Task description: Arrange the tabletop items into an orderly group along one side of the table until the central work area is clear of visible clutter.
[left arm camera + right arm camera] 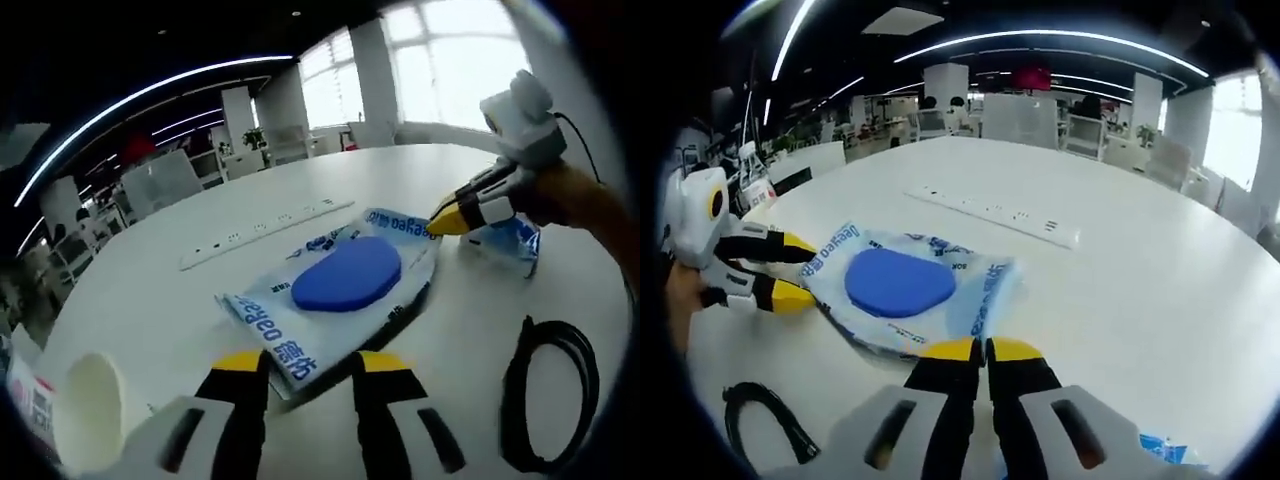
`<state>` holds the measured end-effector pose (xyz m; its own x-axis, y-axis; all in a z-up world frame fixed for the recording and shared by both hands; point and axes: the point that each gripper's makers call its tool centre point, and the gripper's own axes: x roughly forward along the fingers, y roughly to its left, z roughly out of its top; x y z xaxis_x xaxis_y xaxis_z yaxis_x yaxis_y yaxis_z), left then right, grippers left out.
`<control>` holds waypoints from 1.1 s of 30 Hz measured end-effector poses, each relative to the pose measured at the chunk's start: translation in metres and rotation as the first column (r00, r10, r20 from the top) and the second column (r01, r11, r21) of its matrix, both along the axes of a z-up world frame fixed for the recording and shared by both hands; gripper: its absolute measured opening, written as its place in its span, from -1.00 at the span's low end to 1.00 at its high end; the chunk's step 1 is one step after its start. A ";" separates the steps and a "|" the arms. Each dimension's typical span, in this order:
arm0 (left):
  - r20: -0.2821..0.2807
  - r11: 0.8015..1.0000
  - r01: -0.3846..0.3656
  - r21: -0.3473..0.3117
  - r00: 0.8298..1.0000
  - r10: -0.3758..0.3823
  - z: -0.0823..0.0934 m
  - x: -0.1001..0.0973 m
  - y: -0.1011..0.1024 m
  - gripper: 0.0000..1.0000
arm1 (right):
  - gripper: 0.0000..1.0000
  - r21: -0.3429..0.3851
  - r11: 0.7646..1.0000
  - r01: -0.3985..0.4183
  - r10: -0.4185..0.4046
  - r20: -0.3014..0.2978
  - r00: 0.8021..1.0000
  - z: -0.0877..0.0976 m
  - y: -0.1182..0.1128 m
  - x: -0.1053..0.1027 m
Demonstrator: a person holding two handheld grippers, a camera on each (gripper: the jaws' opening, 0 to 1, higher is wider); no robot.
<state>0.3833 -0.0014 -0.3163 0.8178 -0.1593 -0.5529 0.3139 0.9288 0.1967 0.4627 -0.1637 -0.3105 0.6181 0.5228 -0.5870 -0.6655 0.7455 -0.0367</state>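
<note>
Wet-wipes pack (345,290) with blue lid lay on white bench (200,300), left hand-held gripper (308,370) released at its near edge, right hand-held gripper (978,351) clenched on its opposite edge, black cable (548,385) coiled alongside

Your left gripper (308,372) has two black jaws capped with yellow tips, set on pale grey bases, each base cut with a dark slot. Your right gripper (986,352) is built the same: black jaws, yellow tips, grey slotted bases. Seen from the left gripper view, the right gripper has a white housing on top with a thin black cable trailing off it.
</note>
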 end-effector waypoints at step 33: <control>0.094 0.968 0.041 0.248 0.993 -0.066 0.022 0.002 0.004 -0.93 | -1.00 0.034 0.999 -0.018 0.016 0.061 0.998 0.028 -0.001 -0.013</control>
<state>0.3856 0.0027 -0.2945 0.8652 -0.0745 -0.4958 0.3289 0.8306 0.4493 0.4495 -0.1643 -0.2829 0.6427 0.5528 -0.5304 -0.6755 0.7356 -0.0519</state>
